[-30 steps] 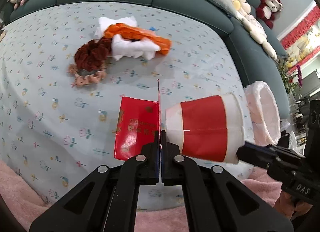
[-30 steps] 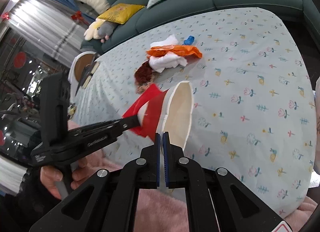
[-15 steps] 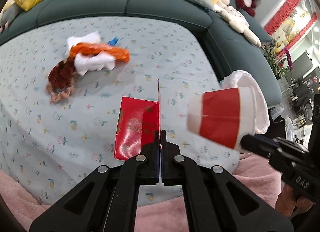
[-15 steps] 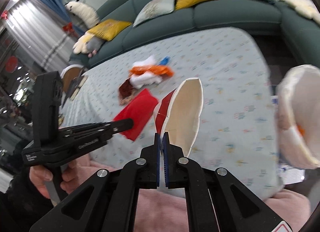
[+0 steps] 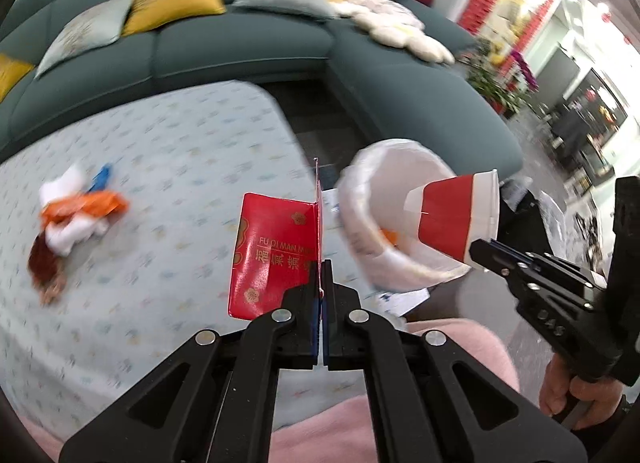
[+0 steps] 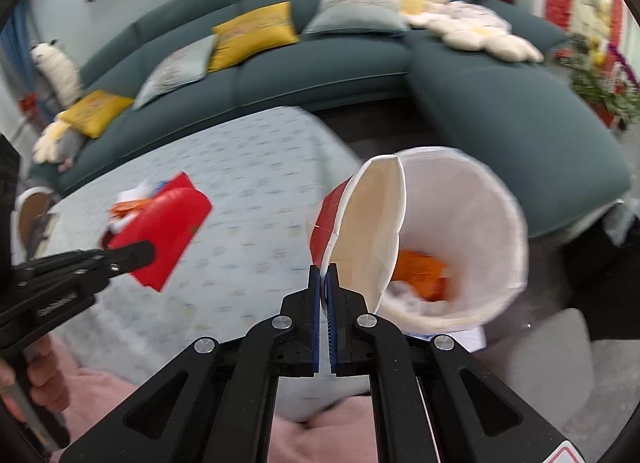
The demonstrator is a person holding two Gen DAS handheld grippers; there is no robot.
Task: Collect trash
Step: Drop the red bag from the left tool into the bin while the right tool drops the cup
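With orange scraps already in the white-lined bin (image 6: 492, 223) off the table's (image 5: 160, 167) corner, the right gripper (image 6: 324, 283), clamped on the flattened paper cup (image 6: 372, 223), holds it over the opening, the left gripper (image 5: 321, 275) pinches the red packet (image 5: 272, 251) above the table's edge, and a small pile of scraps (image 5: 76, 211) remains uncollected farther in.

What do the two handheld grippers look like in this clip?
Both the left gripper and the right gripper are matte black, with angular linkage arms joined by round silver pivot pins. Their narrow fingers carry blue ridged pads. The left one's side shows faint embossed lettering, too blurred to read. A red-and-white sticker sits at the right gripper's base.
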